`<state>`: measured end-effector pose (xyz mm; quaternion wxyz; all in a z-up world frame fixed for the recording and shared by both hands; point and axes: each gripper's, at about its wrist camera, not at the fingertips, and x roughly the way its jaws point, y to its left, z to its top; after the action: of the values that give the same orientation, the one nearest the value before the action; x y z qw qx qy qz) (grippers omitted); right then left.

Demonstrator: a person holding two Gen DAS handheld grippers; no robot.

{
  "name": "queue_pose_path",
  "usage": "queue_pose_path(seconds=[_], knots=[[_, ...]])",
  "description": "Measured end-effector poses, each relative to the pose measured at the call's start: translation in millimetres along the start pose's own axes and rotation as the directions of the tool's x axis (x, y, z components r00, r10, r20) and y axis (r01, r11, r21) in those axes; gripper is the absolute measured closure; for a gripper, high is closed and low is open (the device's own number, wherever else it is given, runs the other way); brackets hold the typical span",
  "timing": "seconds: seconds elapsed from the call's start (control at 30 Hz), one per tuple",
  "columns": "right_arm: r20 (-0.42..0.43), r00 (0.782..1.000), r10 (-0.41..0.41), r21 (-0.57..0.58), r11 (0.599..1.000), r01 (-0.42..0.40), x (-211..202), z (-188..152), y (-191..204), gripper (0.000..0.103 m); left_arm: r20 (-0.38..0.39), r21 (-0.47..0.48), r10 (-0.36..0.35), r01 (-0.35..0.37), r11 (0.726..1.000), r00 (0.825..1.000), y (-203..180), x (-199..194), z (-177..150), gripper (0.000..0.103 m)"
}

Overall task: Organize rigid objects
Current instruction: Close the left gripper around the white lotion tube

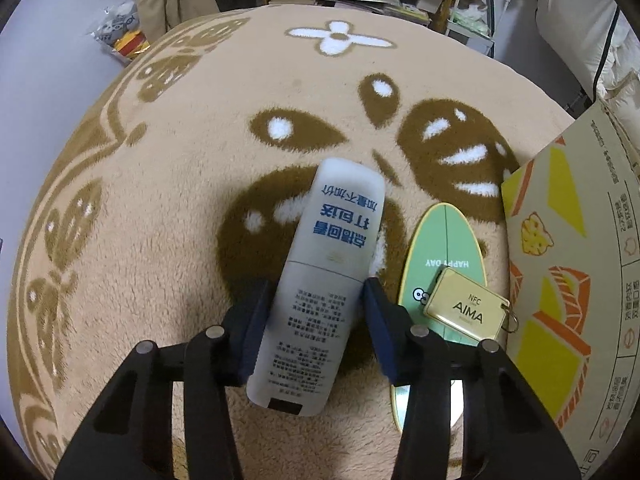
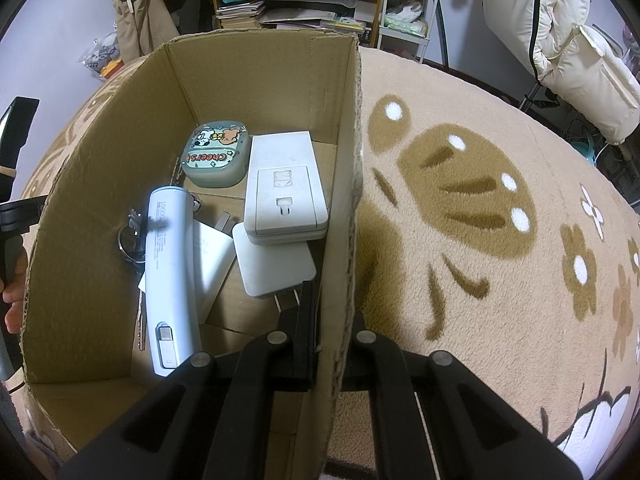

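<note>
On the beige fleece blanket [image 1: 168, 184], your left claw [image 1: 318, 300] pinches the white plastic remote [image 1: 320, 272] (printed back up); your right claw [image 2: 330, 344] clamps the cardboard box wall [image 2: 344, 200].

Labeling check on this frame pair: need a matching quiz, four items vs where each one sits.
Items:
1. remote
2. NFC tag
3. power bank
4. box wall

Places:
A. in the box
B. in the right claw
C. on the green board
D. between the left claw pads

Pairs: 1-D, 2-C, 3-A, 4-B
</note>
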<state>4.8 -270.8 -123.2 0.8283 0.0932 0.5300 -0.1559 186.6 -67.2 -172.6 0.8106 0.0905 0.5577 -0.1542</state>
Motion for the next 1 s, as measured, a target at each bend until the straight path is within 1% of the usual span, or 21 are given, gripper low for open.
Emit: queue_pose_path(seconds=[0.07,0.27,0.4,0.53,0.63,0.73,0.83,1.0], knots=[[0.0,1.0,0.0,0.001,1.0,0.0,0.0,0.0,0.0,0.096,0.001,0.004,0.0,0.0,1.0,1.0,-0.2,0.3,-0.8,0.057],[0.0,1.0,0.001,0.001,1.0,-0.001,0.1,-0.2,0.2,0.096,0.012,-0.033,-0.017,0.018,0.999,1.0,4.1,-7.5,-0.3,0.059],[0.0,1.0,0.0,0.001,1.0,0.0,0.3,-0.4,0.6,0.096,0.025,-0.027,0.003,-0.003,1.0,1.0,1.5,-13.6,0.5,0.06],[0.0,1.0,0.0,0.001,1.0,0.0,0.3,0.1,0.0,0.096,0.04,-0.053,0.015,-0.013,0.999,0.999,5.3,-22.9,0.9,0.061],[0.0,1.0,0.002,0.003,1.0,-0.002,0.3,0.2,0.0,0.096,0.059,-0.067,0.01,-0.006,0.998,0.998,9.1,-33.0,1.5,0.062],[0.0,1.0,0.002,0.003,1.0,-0.002,0.2,0.2,0.5,0.096,0.075,-0.078,0.025,-0.019,0.997,0.997,11.3,-40.4,2.0,0.062],[0.0,1.0,0.003,0.004,1.0,-0.003,0.3,0.3,-0.1,0.096,0.078,-0.086,0.024,-0.017,0.996,0.997,12.7,-42.7,1.3,0.062],[0.0,1.0,0.002,0.003,1.0,-0.002,0.4,0.2,0.0,0.096,0.097,-0.069,0.041,-0.035,0.997,0.994,10.2,-48.7,0.9,0.063]])
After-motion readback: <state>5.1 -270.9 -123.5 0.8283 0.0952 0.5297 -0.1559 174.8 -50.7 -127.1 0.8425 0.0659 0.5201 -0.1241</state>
